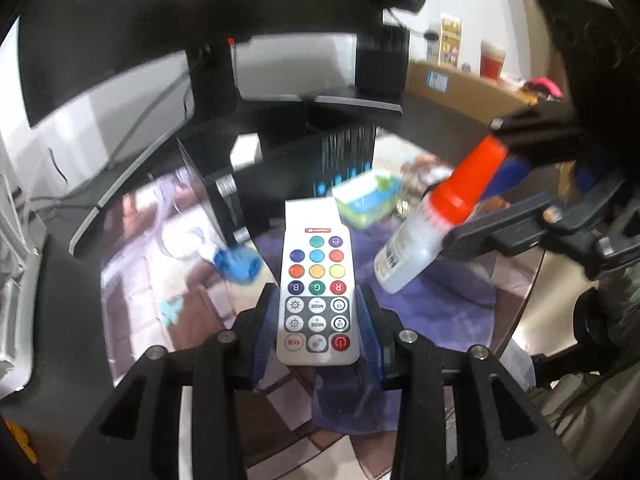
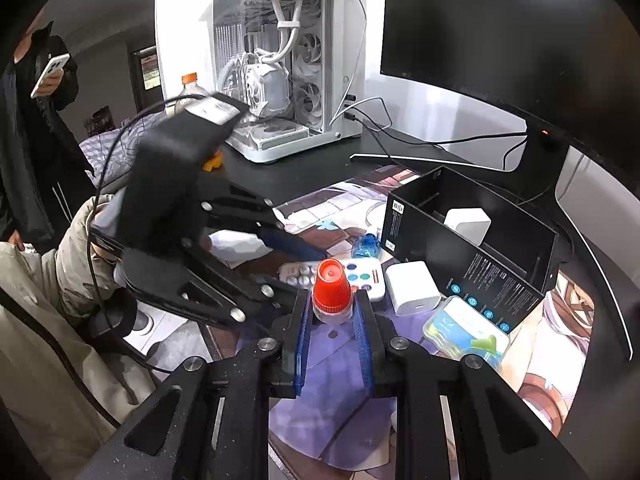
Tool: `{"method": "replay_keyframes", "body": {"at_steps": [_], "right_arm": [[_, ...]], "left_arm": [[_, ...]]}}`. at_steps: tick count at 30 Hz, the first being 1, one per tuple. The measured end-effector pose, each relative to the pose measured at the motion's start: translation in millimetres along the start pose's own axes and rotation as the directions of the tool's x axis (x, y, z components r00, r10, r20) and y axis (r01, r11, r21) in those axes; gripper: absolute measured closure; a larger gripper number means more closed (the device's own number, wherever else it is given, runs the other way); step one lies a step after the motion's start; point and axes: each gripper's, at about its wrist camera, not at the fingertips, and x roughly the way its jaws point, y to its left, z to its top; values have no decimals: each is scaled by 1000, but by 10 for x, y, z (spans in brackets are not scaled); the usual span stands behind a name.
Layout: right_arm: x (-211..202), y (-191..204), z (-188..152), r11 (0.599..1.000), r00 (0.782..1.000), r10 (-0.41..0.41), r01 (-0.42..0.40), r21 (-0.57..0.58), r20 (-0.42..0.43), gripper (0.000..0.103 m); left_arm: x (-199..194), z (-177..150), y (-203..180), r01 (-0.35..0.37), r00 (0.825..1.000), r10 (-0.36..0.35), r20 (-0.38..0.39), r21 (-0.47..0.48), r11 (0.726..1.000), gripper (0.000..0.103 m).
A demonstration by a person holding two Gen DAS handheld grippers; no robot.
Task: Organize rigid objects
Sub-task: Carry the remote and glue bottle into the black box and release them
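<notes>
Desk mat (image 2: 340,392) crowded; remote (image 1: 318,292) between left claw (image 1: 320,320) fingers, box (image 2: 472,248) beyond.

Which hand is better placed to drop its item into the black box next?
Right, probably. The right tool is shut on the red-capped bottle, with the black box close ahead. The left tool straddles the remote, but its grip looks less settled.

From my left tool's camera, motion blur smears the green and blue plastic case (image 1: 366,199) and the small blue clip-like piece (image 1: 237,265), so I can't read their details. My right tool (image 2: 332,312) covers the lower body of the clear bottle with the orange-red cap (image 2: 331,285). That bottle and my left tool (image 2: 280,258) hide much of the white remote with coloured buttons (image 2: 366,278).
</notes>
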Motion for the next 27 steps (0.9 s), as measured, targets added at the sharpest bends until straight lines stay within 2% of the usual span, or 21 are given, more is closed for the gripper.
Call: {"method": "replay_keyframes", "body": {"at_steps": [8, 15, 20, 22, 27], "right_arm": [[-135, -46, 110, 999, 997, -44, 44, 4, 68, 82], [-206, -128, 211, 995, 982, -101, 99, 22, 158, 82], [-191, -358, 314, 983, 962, -174, 157, 96, 212, 82], [-167, -486, 370, 975, 952, -207, 183, 127, 224, 82], [-47, -771, 493, 953, 934, -280, 242, 183, 223, 82]], "left_arm": [[-265, 226, 74, -53, 987, 53, 154, -7, 999, 66], [-190, 447, 161, -109, 965, 117, 234, -48, 993, 66], [-29, 628, 233, -122, 958, 138, 251, -77, 989, 66], [32, 704, 267, -133, 949, 154, 274, -93, 987, 66], [296, 914, 464, -124, 957, 157, 245, -146, 982, 66]]}}
